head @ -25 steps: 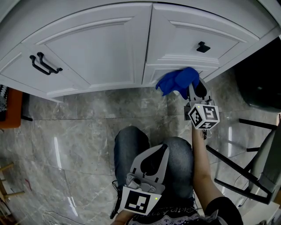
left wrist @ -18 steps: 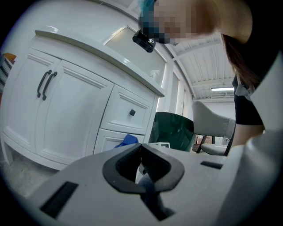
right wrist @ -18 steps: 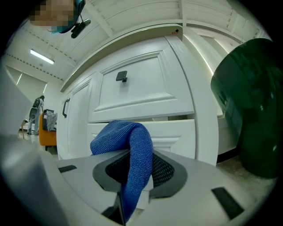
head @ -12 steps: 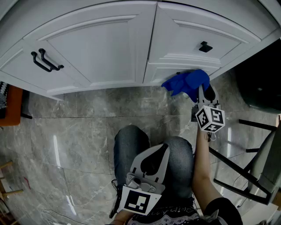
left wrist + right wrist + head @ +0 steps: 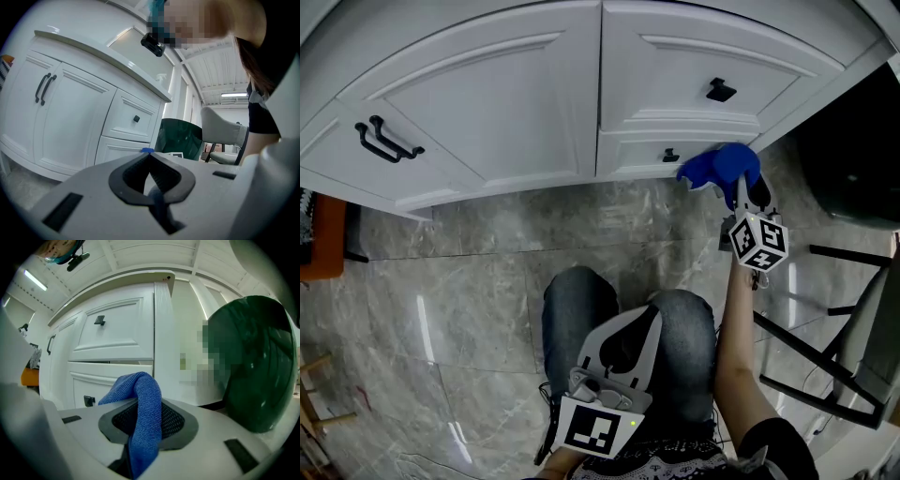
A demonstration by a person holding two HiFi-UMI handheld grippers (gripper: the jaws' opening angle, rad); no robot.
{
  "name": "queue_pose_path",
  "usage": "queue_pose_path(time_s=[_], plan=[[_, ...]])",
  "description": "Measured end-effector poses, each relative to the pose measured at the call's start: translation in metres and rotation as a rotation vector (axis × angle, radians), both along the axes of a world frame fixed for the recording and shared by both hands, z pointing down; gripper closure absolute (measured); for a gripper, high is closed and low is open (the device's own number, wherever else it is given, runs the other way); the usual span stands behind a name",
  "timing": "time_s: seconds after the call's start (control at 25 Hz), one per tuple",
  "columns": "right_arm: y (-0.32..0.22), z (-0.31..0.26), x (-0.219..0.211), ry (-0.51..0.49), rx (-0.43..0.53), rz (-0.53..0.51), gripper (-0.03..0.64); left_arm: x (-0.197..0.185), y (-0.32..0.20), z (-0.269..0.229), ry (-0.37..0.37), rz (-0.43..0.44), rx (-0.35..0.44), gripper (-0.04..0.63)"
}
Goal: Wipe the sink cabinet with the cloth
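Wiping is under way, by the look of it. The right hand-held gripper (image 5: 739, 190) is clamped on the crumpled blue microfibre cloth (image 5: 719, 166). The cloth sits at the right end of the lower drawer front (image 5: 642, 157) on the white panelled sink cabinet (image 5: 516, 84), just right of the small black knob (image 5: 671, 155). The left hand-held gripper (image 5: 150, 159) is pinched together with nothing in it, parked over the knees. The next move probably needs firm, even pressure along the panel, steering round that knob.
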State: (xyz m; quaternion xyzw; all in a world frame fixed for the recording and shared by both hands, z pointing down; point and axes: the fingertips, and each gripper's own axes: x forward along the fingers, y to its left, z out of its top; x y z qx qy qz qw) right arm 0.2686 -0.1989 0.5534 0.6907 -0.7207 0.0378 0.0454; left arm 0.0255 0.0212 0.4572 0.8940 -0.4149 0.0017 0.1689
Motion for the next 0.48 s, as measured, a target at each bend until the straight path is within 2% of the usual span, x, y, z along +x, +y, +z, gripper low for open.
queue_pose_path(time_s=[0.12,0.24,0.32,0.48], plan=[[0.001,0.003,0.010,0.002,-0.008,0.020,0.502,0.002,0.002,0.000,-0.002,0.008,-0.003,0.591],[0.008,0.003,-0.002,-0.003,-0.010,-0.009,0.503,0.003,0.003,0.000,-0.005,0.009,0.002,0.591],[0.023,0.004,-0.027,-0.020,-0.007,-0.079,0.502,0.003,0.003,0.000,-0.005,0.010,0.003,0.590],[0.051,0.022,-0.107,-0.086,-0.030,-0.322,0.502,0.004,0.003,-0.001,-0.002,0.012,0.008,0.591]])
